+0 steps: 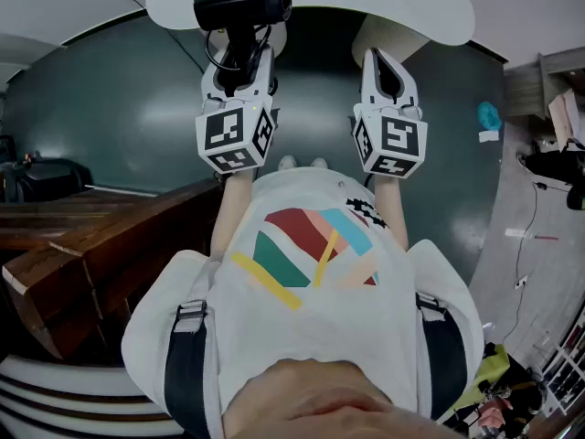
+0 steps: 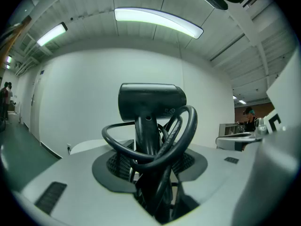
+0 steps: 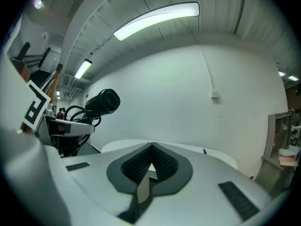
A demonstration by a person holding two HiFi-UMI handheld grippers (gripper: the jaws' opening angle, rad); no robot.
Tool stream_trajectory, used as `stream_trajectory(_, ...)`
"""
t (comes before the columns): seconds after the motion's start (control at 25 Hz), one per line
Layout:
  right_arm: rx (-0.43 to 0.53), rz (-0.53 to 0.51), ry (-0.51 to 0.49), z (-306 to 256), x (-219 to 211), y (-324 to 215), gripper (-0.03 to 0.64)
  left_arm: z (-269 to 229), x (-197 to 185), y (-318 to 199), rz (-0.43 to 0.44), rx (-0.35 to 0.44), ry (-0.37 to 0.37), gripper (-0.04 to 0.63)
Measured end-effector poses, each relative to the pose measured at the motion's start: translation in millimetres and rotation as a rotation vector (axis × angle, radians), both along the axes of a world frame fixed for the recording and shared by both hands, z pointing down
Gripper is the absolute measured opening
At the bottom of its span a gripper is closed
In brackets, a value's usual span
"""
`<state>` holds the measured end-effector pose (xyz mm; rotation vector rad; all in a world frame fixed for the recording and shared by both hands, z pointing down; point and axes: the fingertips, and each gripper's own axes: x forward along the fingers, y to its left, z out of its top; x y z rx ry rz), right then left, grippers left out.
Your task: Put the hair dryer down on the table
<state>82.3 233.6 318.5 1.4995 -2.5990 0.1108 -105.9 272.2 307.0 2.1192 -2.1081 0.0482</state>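
Head view, 8 o'clock: blocky brown wooden bench [image 1: 82, 254]. At 11 o'clock the white plastic left gripper [image 1: 242, 62] has its ribbed black pads clamped on the upright handle of the dryer [image 1: 242, 3], a matte black, barrel-shaped unit held level over the near edge of the round white table [image 1: 402, 7], clear of its surface. A thick rubbery cord [image 2: 181, 133] loops round the handle and runs down between the pads. At 1 o'clock, the right gripper [image 1: 388, 67] has its fingers together at the tips and holds nothing. The floor [image 1: 119, 126] is smooth dark grey-green.
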Motion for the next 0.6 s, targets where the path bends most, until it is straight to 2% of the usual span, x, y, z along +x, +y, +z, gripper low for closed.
stream_trajectory(0.2, 0.011, 0.002, -0.007, -1.6, 1.3, 1.3, 0.011, -1.5, 2.9, 1.3, 0.008, 0.006, -0.015, 0.221)
stream_trajectory(0.6, 0.013, -0.013, -0.03, -0.9, 7.8, 3.6, 0.011, -4.5, 10.4, 1.8, 0.019, 0.014, 0.01, 0.221)
